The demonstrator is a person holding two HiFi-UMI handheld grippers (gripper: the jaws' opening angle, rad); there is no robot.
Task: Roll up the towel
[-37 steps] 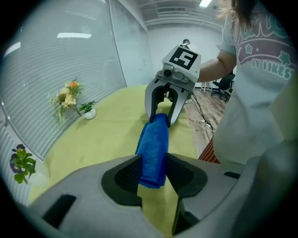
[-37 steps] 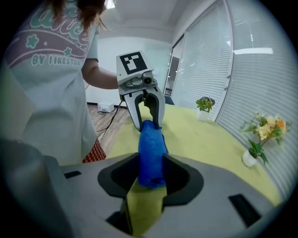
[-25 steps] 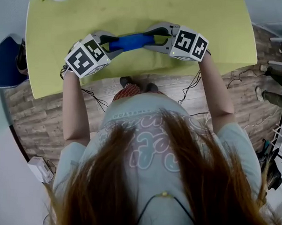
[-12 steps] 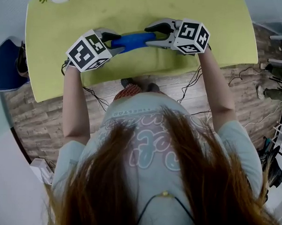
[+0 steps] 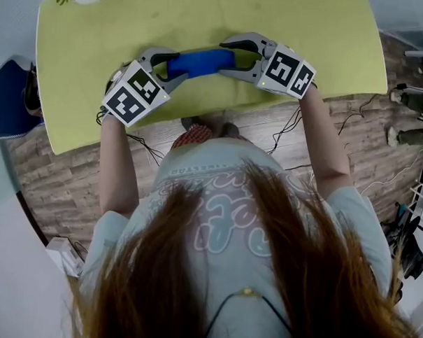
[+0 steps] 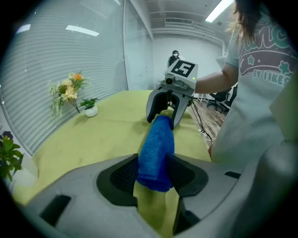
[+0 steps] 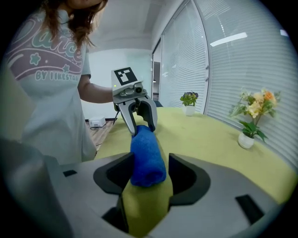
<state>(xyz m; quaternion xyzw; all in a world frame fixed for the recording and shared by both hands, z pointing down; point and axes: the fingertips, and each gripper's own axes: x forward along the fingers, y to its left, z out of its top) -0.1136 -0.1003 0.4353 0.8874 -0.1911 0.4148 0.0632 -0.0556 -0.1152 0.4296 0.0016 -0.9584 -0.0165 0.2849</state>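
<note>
judged towel (image 5: 200, 61) soft, light, apt to unroll; best pinched at ends. noted left gripper (image 6: 152, 171) clamping one, right gripper (image 7: 148, 173) opening round other.

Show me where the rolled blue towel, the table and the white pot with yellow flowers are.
blue towel (image 5: 201, 61): head view, middle of the roll.
table (image 5: 308, 29): head view, bare yellow-green top.
white pot (image 7: 245, 140): right gripper view, the pot's side.

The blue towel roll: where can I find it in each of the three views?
Head view: blue towel roll upper centre, lying crosswise.
Left gripper view: the roll low centre, pointing away.
Right gripper view: the roll low centre, pointing away.
Shared landmark: the yellow-green table under it.
</note>
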